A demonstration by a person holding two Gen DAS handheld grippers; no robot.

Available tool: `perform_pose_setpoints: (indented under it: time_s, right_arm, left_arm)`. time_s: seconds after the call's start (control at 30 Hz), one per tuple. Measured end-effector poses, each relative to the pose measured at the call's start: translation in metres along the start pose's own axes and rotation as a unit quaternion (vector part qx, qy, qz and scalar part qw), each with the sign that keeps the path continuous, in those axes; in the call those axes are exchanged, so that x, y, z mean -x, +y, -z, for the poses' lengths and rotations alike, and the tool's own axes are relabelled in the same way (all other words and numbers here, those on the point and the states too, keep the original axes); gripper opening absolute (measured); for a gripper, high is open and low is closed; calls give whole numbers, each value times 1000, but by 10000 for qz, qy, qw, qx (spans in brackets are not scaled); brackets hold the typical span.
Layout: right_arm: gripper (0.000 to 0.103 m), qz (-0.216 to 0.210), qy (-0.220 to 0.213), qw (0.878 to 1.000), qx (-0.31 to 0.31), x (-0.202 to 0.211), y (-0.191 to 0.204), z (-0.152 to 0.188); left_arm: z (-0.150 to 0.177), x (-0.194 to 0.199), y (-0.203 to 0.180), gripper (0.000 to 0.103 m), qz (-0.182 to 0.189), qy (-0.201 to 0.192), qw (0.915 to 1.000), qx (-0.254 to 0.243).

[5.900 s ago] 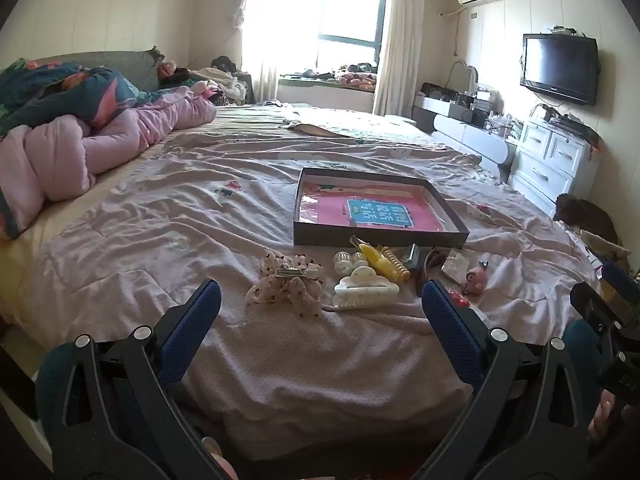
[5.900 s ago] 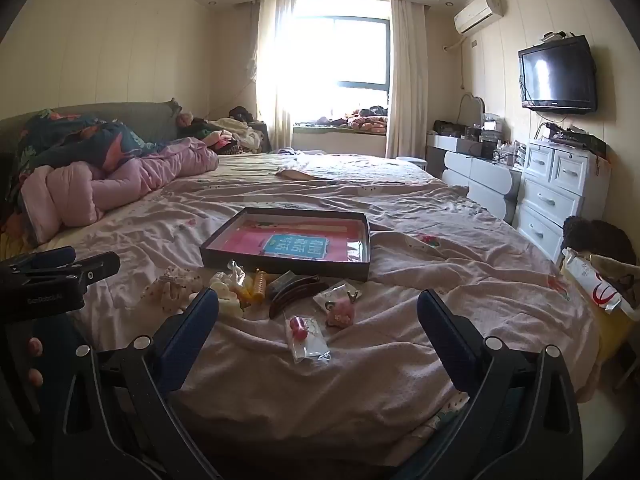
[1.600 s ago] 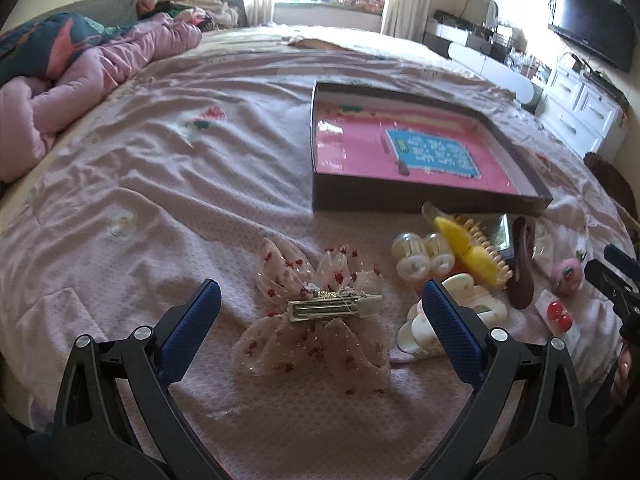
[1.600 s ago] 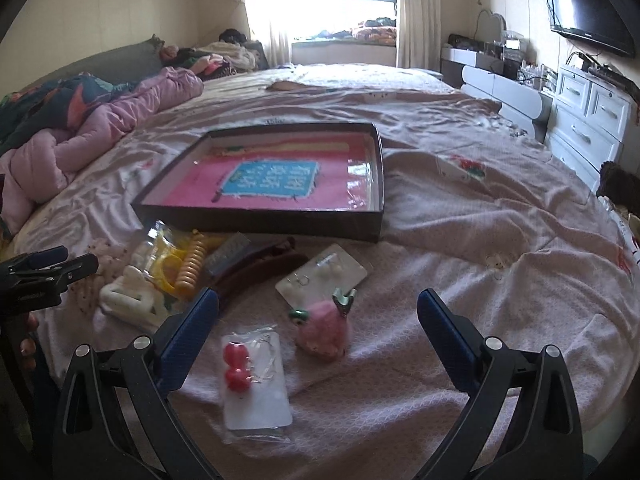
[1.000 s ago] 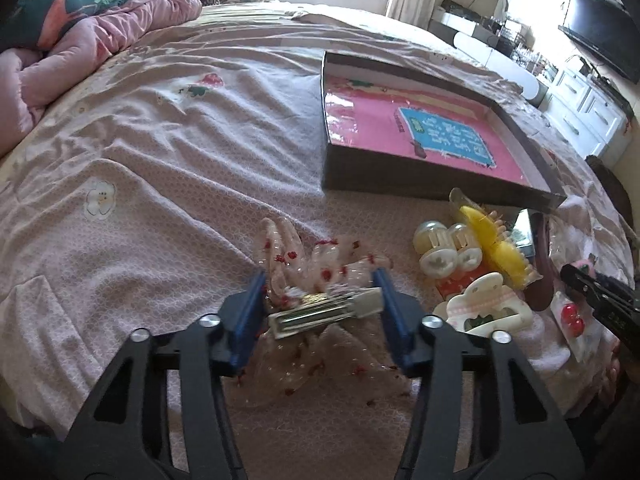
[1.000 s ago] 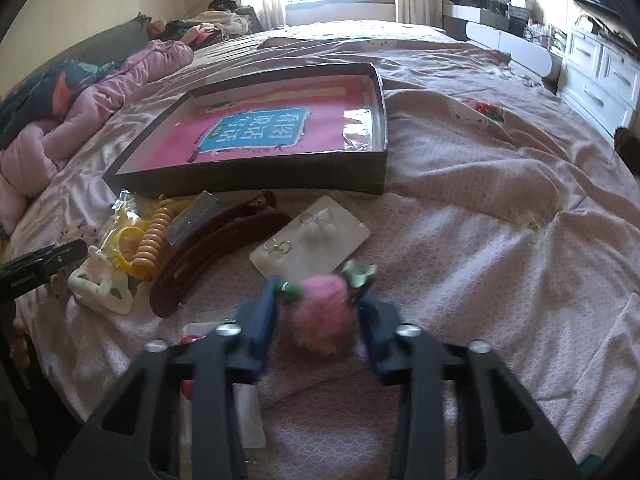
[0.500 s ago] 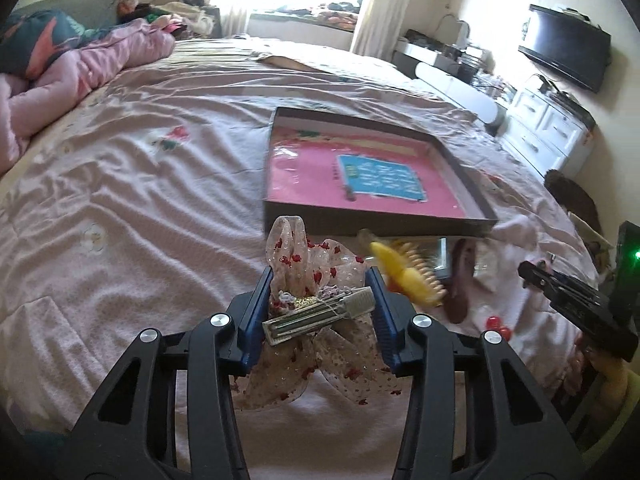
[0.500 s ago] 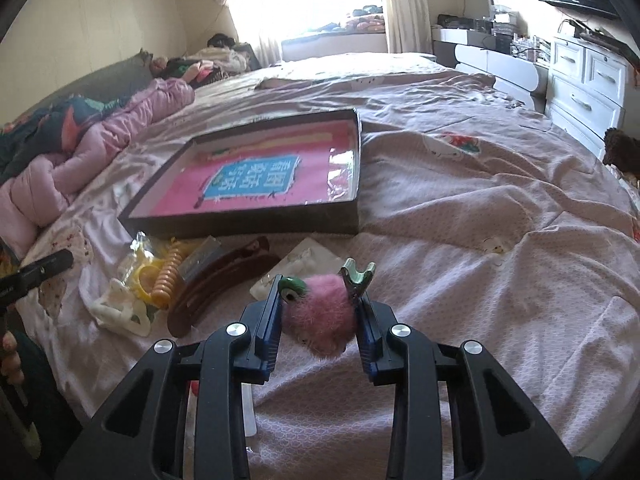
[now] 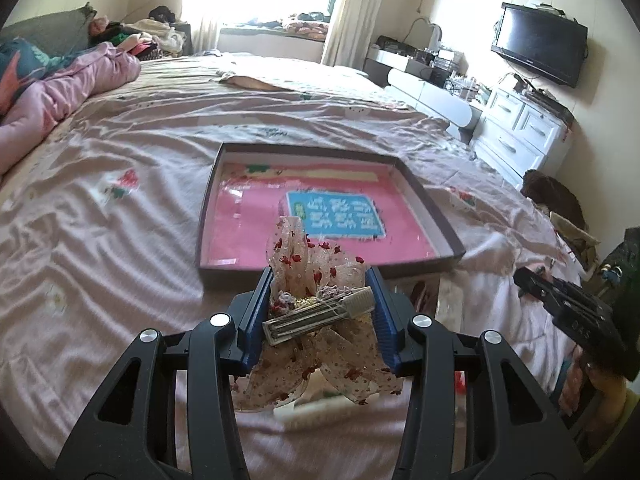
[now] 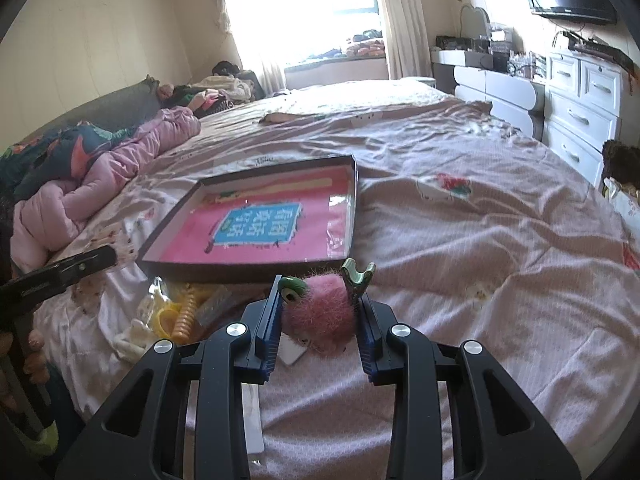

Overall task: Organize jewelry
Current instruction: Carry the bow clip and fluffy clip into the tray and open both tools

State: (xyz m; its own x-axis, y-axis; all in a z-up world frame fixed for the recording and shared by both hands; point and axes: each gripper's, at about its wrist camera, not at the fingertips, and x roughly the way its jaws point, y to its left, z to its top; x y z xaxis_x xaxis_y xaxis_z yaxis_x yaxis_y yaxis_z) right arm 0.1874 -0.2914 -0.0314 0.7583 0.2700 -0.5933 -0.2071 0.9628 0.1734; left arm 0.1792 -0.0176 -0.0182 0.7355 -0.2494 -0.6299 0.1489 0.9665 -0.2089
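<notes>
My left gripper (image 9: 320, 300) is shut on a sheer bow hair clip (image 9: 316, 280) with red dots and a metal clasp, held above the bed just in front of the shallow dark tray (image 9: 208, 208) with a pink bottom. My right gripper (image 10: 318, 308) is shut on a fuzzy pink hair clip (image 10: 320, 316) with green ends, held near the tray's (image 10: 354, 200) front right corner. On the bed lie yellow hair ties (image 10: 176, 316), a white claw clip (image 10: 132, 336) and a white card (image 10: 294, 354).
The bed is covered by a wrinkled pink quilt (image 9: 100, 240). Pink bedding (image 10: 120, 168) is heaped at the left. White drawers (image 10: 580, 116) and a wall TV (image 9: 538, 44) stand at the right. The right gripper shows in the left wrist view (image 9: 568, 312).
Both grippers closed on their items on the bed, then lifted them. Since half a second ago both have risen and moved toward the tray.
</notes>
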Motion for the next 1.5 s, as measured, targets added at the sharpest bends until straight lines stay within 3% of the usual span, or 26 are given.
perform_pose_setpoints:
  time_s: [0.4, 0.73, 0.93, 1.5]
  right_arm:
    - [31, -127, -106, 9994, 296, -14, 17, -29]
    - [31, -105, -108, 9984, 547, -47, 28, -53]
    - [31, -89, -22, 9981, 612, -71, 32, -67]
    - [31, -118, 964, 9944, 407, -170, 32, -79]
  left_arm:
    - [-34, -37, 7, 37, -155, -75, 9998, 54]
    - [-38, -67, 28, 37, -310, -89, 9994, 154]
    - [-37, -90, 39, 37, -383, 148, 9989, 209]
    - [-38, -115, 53, 38, -528, 438, 9972, 303]
